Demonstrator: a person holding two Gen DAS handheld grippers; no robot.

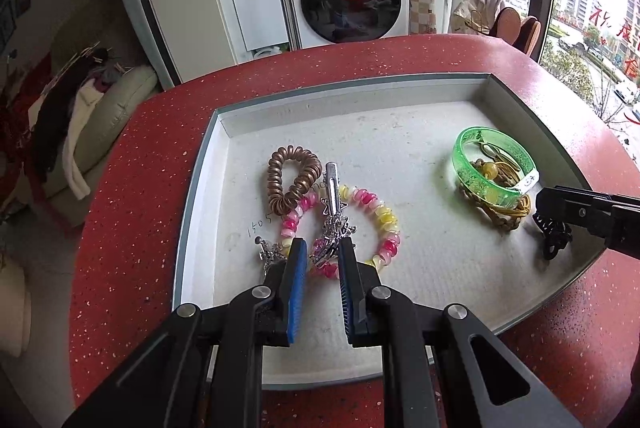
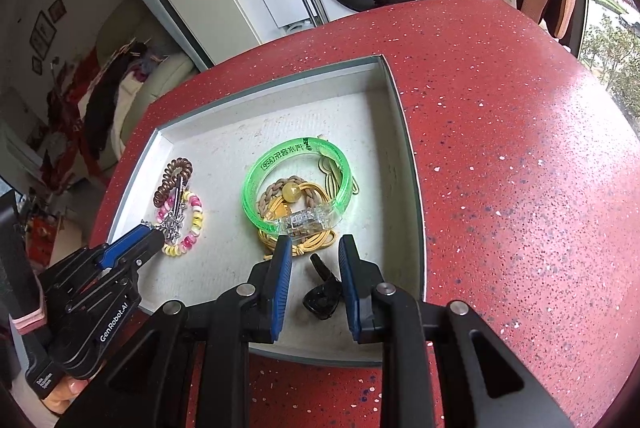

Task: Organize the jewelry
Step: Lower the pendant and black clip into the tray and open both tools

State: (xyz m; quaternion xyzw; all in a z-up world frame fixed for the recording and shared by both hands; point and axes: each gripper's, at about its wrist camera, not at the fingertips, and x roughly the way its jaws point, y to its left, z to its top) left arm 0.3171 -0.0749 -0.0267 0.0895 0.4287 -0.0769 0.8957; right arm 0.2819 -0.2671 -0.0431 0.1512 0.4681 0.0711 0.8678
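The left gripper [image 1: 322,248] is pinched on the silver hair clip [image 1: 333,197] over the beaded bracelet [image 1: 380,224] in the tray [image 1: 224,148]; lift straight up to avoid snagging. The right gripper [image 2: 314,256], jaws narrowly parted, straddles the black claw clip [image 2: 322,298] without pressing it.

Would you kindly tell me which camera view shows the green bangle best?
The right wrist view: the green bangle lies near centre, its whole ring and printed lettering visible. The left wrist view shows it smaller, off to the right and at a slant.
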